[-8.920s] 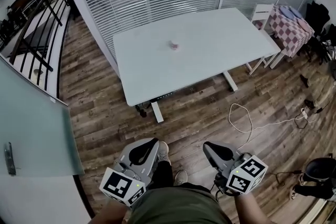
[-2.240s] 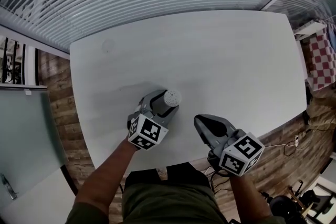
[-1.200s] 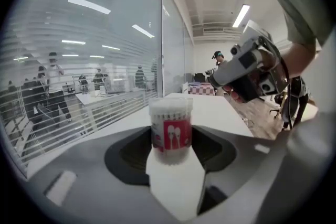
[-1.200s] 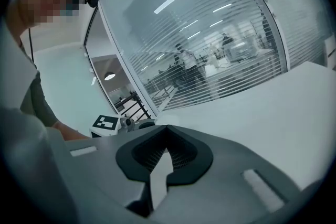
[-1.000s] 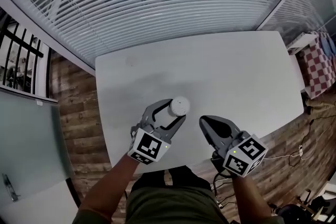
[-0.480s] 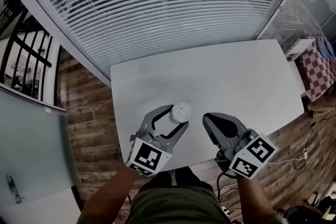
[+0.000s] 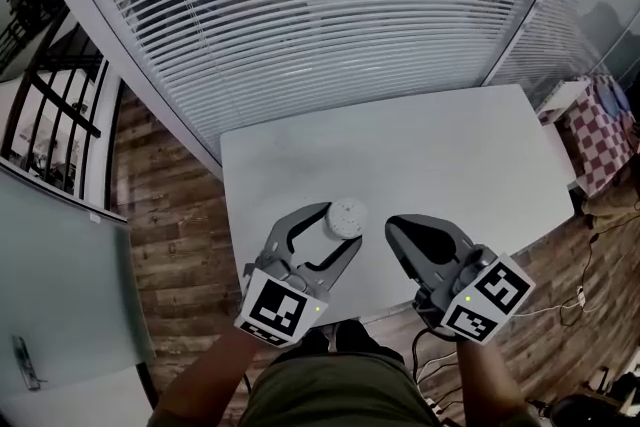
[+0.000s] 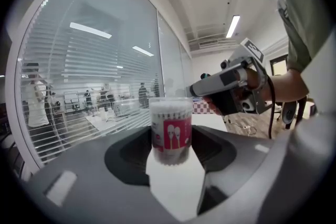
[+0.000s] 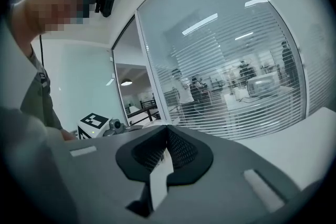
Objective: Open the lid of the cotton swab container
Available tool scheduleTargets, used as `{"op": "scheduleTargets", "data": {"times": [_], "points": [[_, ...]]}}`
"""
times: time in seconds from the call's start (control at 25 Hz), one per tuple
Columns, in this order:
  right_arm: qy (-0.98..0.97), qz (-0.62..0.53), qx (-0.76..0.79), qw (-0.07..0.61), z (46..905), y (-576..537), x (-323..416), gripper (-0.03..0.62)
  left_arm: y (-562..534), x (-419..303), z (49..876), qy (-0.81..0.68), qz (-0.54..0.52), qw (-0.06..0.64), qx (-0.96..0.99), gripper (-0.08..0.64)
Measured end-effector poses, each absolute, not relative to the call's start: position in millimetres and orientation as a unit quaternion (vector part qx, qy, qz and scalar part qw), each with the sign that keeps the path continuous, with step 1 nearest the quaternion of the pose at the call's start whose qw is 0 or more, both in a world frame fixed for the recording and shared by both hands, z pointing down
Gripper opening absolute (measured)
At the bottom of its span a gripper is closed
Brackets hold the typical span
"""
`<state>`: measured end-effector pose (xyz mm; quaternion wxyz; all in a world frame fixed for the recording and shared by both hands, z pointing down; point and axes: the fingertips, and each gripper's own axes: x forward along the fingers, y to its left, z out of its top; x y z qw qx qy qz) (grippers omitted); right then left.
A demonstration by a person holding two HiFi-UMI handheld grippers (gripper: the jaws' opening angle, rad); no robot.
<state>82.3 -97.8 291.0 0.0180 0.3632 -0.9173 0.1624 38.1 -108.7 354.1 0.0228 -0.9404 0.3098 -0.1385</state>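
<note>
Head view: the left tool (image 7: 338,229) pinches the upright cotton swab container (image 8: 171,134), lid (image 7: 346,213) on, above the bench's (image 7: 450,155) near edge; the right tool (image 7: 398,231), pressed together, hovers just to its right.

An office: glass partition walls (image 7: 565,0) with slatted blinds (image 7: 330,45) around a white table (image 7: 460,150).

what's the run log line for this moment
left gripper: shut on cotton swab container, upright | right gripper: shut, empty, apart from container | lid: on

Clear glossy plastic container (image 8: 171,131), matt table (image 7: 450,155)
</note>
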Motion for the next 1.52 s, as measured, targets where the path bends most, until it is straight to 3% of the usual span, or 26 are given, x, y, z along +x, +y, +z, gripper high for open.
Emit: {"op": "scheduleTargets", "data": {"times": [0.56,1.12,1.52], "points": [[-0.944,0.095,0.304,0.089,255.8,-75.7,52.4,0.017,-84.4,32.4,334.8,0.312,-0.129,0.032,-0.941,0.244],[-0.953,0.053,0.244,0.170,256.4,-70.7,14.6,0.097,-81.7,23.4,337.7,0.317,-0.126,0.031,-0.940,0.244],[-0.952,0.049,0.211,0.214,268.4,-74.0,0.3,0.210,-80.9,19.4,342.3,0.317,-0.122,0.028,-0.940,0.244]]}}
